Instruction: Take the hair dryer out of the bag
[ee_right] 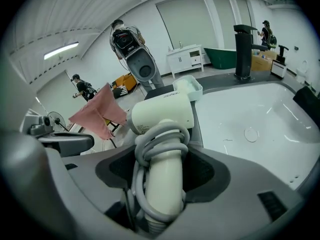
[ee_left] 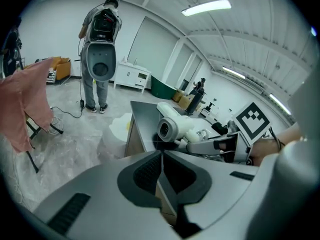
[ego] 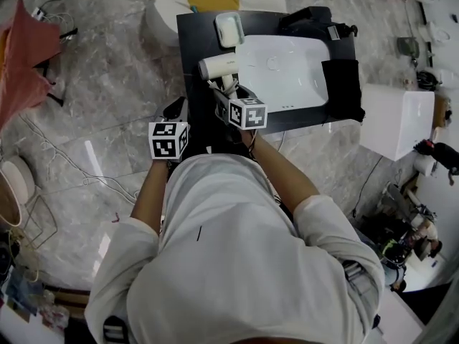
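Hair dryer (ee_right: 162, 115) is gripped by its cord-wrapped handle in the right gripper (ee_right: 161, 184) jaws, at the dark desk (ego: 193, 41), just left of the white basin (ego: 287, 70). Nothing encloses it, so extraction is judged done. Left gripper (ee_left: 161, 171) jaws are closed and empty. Only setting down is judged left.

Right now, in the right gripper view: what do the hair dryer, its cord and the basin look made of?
Hair dryer: cream plastic by the look; smooth satin shell with soft highlights and small print at the barrel's end.
Cord: probably a rubbery sheath, pale grey and matte, bent in tight loops round the handle.
Basin: glossy white, likely ceramic or moulded resin; the look doesn't settle which.
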`<state>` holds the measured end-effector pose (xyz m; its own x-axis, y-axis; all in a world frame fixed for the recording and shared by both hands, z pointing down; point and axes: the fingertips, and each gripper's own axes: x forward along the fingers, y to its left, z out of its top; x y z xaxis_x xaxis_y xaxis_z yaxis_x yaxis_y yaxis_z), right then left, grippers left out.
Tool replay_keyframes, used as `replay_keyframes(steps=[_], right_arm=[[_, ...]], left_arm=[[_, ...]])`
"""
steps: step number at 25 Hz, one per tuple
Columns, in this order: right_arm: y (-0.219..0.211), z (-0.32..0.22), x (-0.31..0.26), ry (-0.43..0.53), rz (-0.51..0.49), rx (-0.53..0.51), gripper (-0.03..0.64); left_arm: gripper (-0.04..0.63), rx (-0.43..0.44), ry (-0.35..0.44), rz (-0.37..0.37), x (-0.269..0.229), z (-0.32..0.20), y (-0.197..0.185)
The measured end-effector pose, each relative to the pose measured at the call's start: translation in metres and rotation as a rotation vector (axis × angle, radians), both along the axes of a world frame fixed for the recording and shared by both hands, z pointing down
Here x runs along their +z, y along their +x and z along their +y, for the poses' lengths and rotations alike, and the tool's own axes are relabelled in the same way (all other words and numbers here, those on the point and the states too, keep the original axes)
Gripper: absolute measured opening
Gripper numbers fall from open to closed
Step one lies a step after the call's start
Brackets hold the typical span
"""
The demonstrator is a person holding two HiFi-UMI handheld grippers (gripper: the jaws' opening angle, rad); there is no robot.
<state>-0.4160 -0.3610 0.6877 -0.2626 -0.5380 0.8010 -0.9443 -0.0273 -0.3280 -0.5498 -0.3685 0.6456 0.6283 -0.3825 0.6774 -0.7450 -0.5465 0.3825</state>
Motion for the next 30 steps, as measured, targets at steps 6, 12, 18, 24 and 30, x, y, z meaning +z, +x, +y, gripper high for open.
replay_keyframes(steps=[6, 12, 18, 24, 30], right_arm=[[-0.004, 0.009, 0.016, -0.046, 0.045, -0.020, 0.288], [0.005, 0.024, 0.001, 0.025, 0.032, -0.018, 0.325], [0.058, 0.070, -0.026, 0.085, -0.002, 0.019, 0.256], [0.137, 0.129, -0.042, 0.135, 0.060, 0.155, 0.007], [0.179, 0.185, -0.065, 0.221, 0.088, 0.221, -0.003]], left_arm=[[0.029, 0.029, -0.021, 0.029, 0.002, 0.016, 0.016], [0.029, 0.014, 0.019, 0.041, -0.015, 0.023, 0.032], [0.029, 0.067, 0.043, 0.022, -0.025, 0.044, 0.078], [0.029, 0.191, 0.070, -0.002, -0.032, 0.084, 0.139], [0.029, 0.322, 0.081, -0.019, -0.038, 0.134, 0.197]])
